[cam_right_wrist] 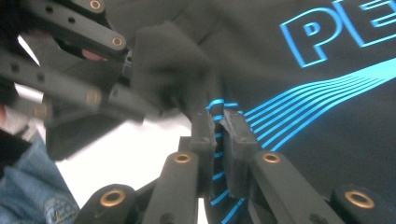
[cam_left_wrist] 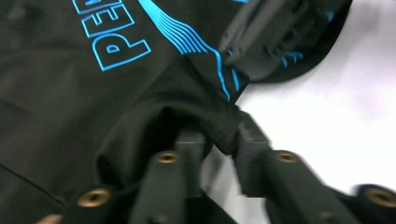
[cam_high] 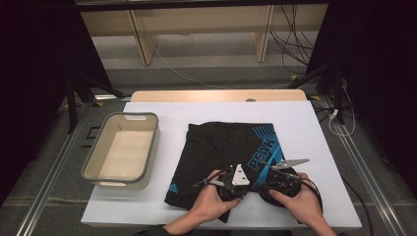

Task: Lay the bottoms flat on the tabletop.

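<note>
So the black shorts point(cam_high: 221, 157) with the blue stripe print and "PEAK"-style lettering are lying flat on the white table point(cam_high: 305, 128), and we've got both tongs working the near hem of them, right at our edge of the table.

Our left gripper point(cam_left_wrist: 217, 140) has a bunched-up fold of the black fabric pinched between its jaws; in the left gripper view the cloth humps up right over the tips. No earlier shot to compare, so we're just calling it clamped on the cloth.

Our right gripper point(cam_right_wrist: 219, 128) sits just beside the left one, almost touching it, and its jaws are squeezed narrow on the hem where the blue stripes run; a thin edge of striped fabric shows between the pads in the right gripper view. In the high view both hands point(cam_high: 214, 196) sit close together over the hem.

Further out, well off to the left of the left gripper, there's a beige bin point(cam_high: 98, 157) with a grey rim, standing on the table beside the shorts, not touching them.
</note>
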